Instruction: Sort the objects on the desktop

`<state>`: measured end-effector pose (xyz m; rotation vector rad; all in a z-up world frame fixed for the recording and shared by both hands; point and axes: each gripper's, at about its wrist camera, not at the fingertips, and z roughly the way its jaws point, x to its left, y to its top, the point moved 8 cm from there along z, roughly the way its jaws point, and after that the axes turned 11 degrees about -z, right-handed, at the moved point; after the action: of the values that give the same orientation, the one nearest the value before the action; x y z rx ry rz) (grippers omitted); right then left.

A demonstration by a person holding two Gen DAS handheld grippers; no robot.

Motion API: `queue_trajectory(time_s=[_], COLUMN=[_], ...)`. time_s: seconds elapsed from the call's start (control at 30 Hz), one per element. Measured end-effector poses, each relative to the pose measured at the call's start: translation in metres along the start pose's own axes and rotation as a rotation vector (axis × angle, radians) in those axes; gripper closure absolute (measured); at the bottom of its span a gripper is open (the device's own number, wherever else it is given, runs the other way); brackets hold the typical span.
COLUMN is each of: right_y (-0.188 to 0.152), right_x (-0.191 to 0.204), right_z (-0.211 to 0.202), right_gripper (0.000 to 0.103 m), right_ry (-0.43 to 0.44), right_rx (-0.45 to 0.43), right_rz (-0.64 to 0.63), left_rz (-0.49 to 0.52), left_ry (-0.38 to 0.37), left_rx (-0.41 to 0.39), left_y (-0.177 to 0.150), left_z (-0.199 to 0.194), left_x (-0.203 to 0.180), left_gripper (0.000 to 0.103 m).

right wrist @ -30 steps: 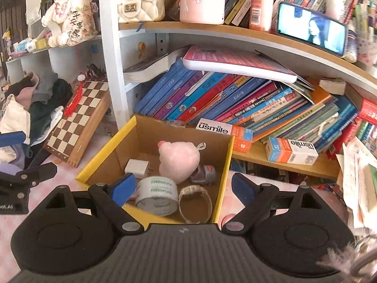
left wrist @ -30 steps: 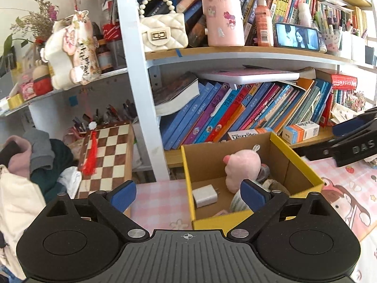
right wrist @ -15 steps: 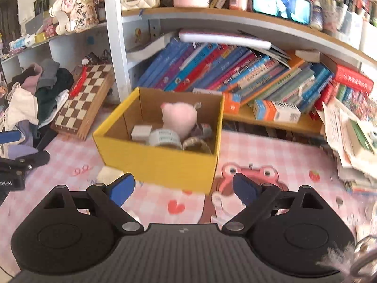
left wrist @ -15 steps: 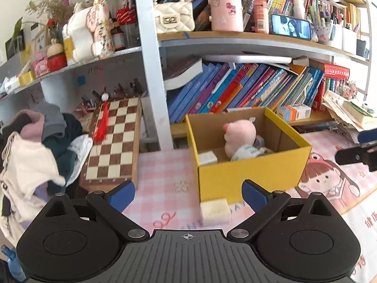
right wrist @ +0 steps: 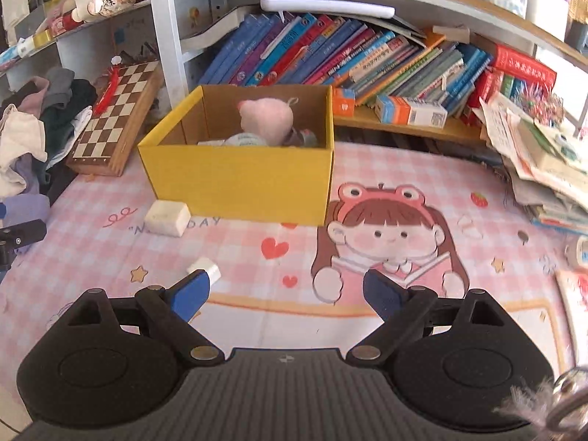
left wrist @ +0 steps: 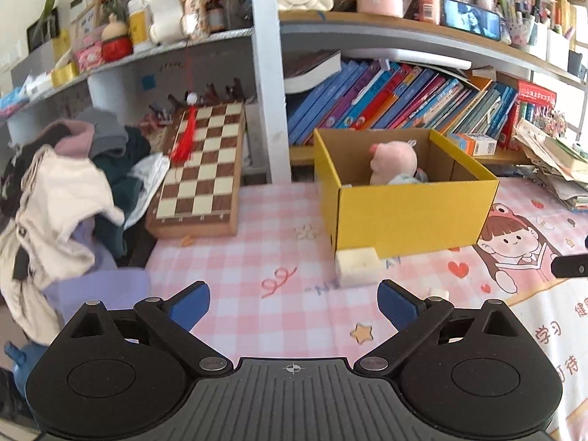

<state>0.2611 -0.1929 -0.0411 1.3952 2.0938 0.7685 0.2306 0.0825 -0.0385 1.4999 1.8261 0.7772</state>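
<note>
Since one second ago, both grippers have pulled back from above the yellow box (right wrist: 239,180) and come lower, so the box now stands well ahead of them on the pink mat (right wrist: 367,316). The right gripper (right wrist: 284,296) has its jaws spread wide and nothing is between them; the left gripper (left wrist: 294,303) is also spread wide and empty.

Just beside the right gripper's left fingertip (right wrist: 191,292) lies a small white block (right wrist: 205,268), partly hidden by the finger. Farther out, close to the front wall of the box, near its left corner, lies a bigger white block (right wrist: 168,217), like an eraser. In the box a pink plush toy (right wrist: 266,119) sits with a roll of tape beside it.

I judge both white blocks are light and rather stiff, not fragile, and they lie flat, so they may slide on the smooth mat when one finger touches first. The bigger one is best taken across its two short sides, with the jaws coming down from above. The small one needs a careful, centred pinch.
</note>
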Motion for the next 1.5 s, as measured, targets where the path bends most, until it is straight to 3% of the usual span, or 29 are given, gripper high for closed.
queue_trajectory(time_s=[0.53, 1.03, 1.3, 1.5], right_y=[-0.043, -0.065, -0.062, -0.057], right_x=[0.039, 0.060, 0.059, 0.060], right_z=[0.006, 0.011, 0.019, 0.031], right_gripper=[0.007, 0.006, 0.009, 0.017], right_ry=[0.008, 0.028, 0.040, 0.072], right_rx=[0.059, 0.080, 0.070, 0.076], right_rz=[-0.024, -0.069, -0.085, -0.101], left_rz=[-0.044, -0.016, 0.003, -0.015], left_ry=[-0.002, -0.007, -0.002, 0.048], left_rx=[0.067, 0.088, 0.096, 0.111], left_y=[-0.045, -0.071, -0.075, -0.074], left_z=[-0.005, -0.007, -0.002, 0.006], left_x=[0.005, -0.008, -0.019, -0.015], left_gripper=[0.004, 0.004, 0.004, 0.004])
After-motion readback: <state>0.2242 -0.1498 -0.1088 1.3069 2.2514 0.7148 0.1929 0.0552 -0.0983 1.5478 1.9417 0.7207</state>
